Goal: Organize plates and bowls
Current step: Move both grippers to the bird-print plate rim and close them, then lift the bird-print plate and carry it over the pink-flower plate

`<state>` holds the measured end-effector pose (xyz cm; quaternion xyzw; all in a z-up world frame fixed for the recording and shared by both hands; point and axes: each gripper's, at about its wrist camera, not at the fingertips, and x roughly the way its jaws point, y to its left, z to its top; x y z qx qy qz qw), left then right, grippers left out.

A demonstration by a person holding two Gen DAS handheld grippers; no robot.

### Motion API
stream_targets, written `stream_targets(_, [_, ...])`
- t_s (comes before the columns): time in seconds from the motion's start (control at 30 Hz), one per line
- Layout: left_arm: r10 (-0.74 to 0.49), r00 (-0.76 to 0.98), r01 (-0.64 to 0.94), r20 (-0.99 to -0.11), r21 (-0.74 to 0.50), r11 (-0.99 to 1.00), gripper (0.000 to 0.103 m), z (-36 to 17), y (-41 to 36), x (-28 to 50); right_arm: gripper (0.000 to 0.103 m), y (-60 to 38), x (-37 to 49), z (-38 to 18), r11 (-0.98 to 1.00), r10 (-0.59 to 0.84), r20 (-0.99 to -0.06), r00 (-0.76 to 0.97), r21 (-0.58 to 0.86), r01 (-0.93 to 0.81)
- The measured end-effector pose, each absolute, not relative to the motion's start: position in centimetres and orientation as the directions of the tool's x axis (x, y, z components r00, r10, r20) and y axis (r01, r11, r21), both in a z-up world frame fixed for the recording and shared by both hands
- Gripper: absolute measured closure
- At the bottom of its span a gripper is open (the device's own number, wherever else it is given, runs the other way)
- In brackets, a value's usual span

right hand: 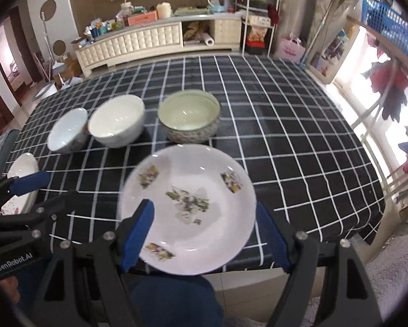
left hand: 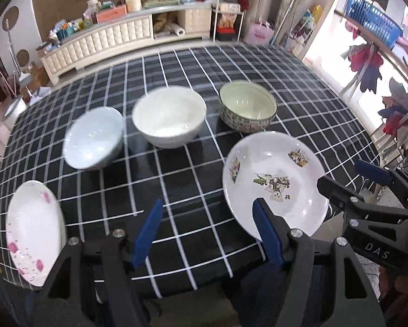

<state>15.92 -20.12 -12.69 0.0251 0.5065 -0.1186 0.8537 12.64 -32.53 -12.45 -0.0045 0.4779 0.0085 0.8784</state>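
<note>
A white plate with flower decals (right hand: 193, 209) lies at the near edge of the table, and my right gripper (right hand: 204, 231) hovers over it, open, with nothing gripped. Behind it stand three bowls in a row: a pale blue bowl (left hand: 95, 139), a white bowl (left hand: 168, 117) and a patterned bowl (left hand: 247, 106). A white plate with pink flowers (left hand: 32, 231) lies at the near left corner. My left gripper (left hand: 208, 231) is open and empty over the cloth between the two plates. In the left wrist view the right gripper (left hand: 340, 174) reaches in over the decal plate's (left hand: 274, 182) right rim.
The table (right hand: 299, 141) wears a black cloth with white checks; its near edge runs just beneath both grippers. The cloth's right half is bare. A person's dark blue lap (right hand: 174, 299) sits below the edge. A cream cabinet (right hand: 155, 41) stands beyond the table.
</note>
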Motion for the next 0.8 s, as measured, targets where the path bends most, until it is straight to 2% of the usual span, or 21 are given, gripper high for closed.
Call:
stream_targets(0.43, [-0.173,0.330,0.232,-0.928,-0.098,0.968,0.037,-19.1,-22.5,20.4,0.023,-36.3,16.7,-17.6,1.000,0.029,-0.891,0.453,0.024,-0.017])
stream_targets(0.6, [-0.170,0.303,0.260,-0.938,-0.090,0.961,0.051,-20.6,-23.5,21.2,0.024,-37.1,17.6,-19.1,1.000,0.007,-0.902,0.431,0.006,-0.004])
stream_targets(0.67, [-0.174,0.286,0.275,-0.942,-0.093,0.957,0.059,-21.1,-23.9,21.3,0.033,-37.1,17.8,-19.8,1.000,-0.003,-0.908,0.418,-0.004,-0.001])
stream_targets(0.73, [-0.184,0.273,0.284,-0.944,-0.104,0.953,0.065,-21.6,-24.2,21.5,0.049,-37.0,18.1,-20.4,1.000,-0.009,-0.916,0.401,-0.009,0.003])
stream_targets(0.8, [-0.212,0.268,0.290,-0.940,-0.131,0.948,0.072,-21.6,-24.4,21.5,0.055,-37.1,18.0,-20.5,1.000,0.012,-0.913,0.408,0.018,0.010])
